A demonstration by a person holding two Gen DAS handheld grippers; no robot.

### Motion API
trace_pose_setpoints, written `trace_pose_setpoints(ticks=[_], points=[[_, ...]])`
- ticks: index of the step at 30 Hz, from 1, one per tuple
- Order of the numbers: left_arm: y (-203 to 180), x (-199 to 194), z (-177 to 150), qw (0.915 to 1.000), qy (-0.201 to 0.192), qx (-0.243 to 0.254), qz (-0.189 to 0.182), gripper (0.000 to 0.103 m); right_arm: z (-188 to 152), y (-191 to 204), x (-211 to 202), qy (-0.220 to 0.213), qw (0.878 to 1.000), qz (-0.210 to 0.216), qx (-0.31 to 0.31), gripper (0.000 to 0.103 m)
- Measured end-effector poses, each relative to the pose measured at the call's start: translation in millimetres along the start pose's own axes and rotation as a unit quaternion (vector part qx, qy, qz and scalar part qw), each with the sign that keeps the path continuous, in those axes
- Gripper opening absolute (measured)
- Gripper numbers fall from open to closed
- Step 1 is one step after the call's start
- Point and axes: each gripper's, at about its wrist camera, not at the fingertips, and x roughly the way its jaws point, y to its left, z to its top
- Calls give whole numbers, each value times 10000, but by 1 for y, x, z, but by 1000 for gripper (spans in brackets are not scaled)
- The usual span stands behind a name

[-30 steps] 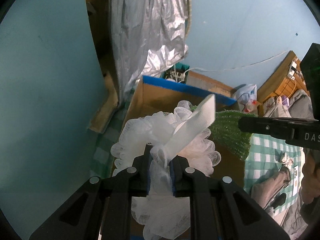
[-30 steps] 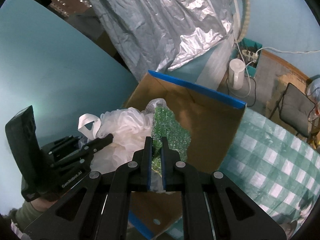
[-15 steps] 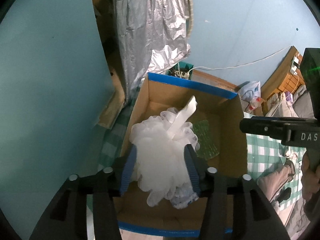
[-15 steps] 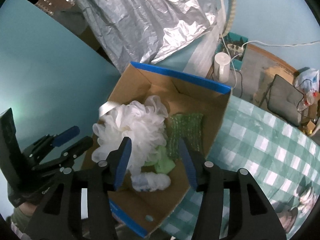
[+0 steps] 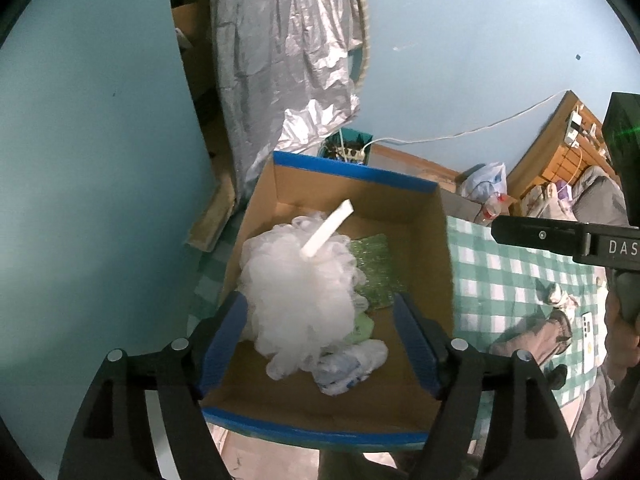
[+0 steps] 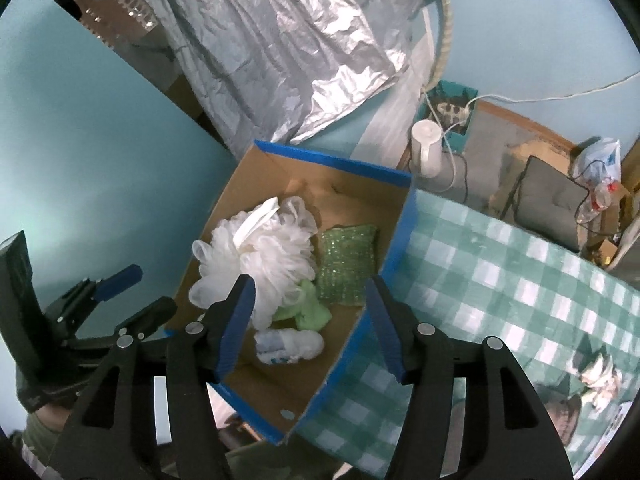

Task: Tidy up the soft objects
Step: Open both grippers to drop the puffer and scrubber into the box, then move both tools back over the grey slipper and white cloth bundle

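A cardboard box [image 5: 430, 248] [image 6: 224, 216] with blue taped rims holds a white mesh bath pouf [image 5: 296, 292] [image 6: 260, 256], a green sparkly sponge [image 5: 374, 272] [image 6: 346, 266], a light green cloth [image 6: 310, 314] and a white-and-blue soft bundle [image 5: 348, 366] [image 6: 288, 346]. My left gripper [image 5: 320, 320] is open above the pouf, not touching it. My right gripper [image 6: 310, 300] is open and empty above the box. The left gripper also shows in the right wrist view [image 6: 120, 292].
The box stands at the edge of a green-and-white checked cloth [image 6: 500, 280] [image 5: 508, 288]. A crumpled sock [image 6: 600, 376] and grey fabric [image 5: 536, 336] lie on the cloth. A silver foil sheet [image 6: 288, 40] hangs behind. A white jug [image 6: 428, 148] stands beyond the box.
Both grippers opened and let go: the white pouf and the green sponge dropped into the box. Both grippers have pulled back and up from the box.
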Motion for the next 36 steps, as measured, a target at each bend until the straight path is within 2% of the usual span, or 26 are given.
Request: trace_pose_setpoints(ticks=[3, 13, 24, 28, 36], points=[[-9, -4, -2, 10000, 19, 33, -50, 80, -5, -4, -12, -78, 10000, -7, 48, 58], [-56, -8, -11, 9989, 82, 373, -262, 80, -32, -34, -42, -121, 9993, -184, 306, 59], [-109, -4, -17, 9963, 212, 689, -461, 80, -66, -89, -79, -156, 9965, -415, 704, 59], [-127, -1, -17, 9950, 259, 820, -513, 85, -77, -112, -93, -194, 9947, -506, 873, 59], [-170, 9, -20, 9905, 386, 1142, -658, 85, -101, -159, -119, -251, 9897, -734, 1202, 59]])
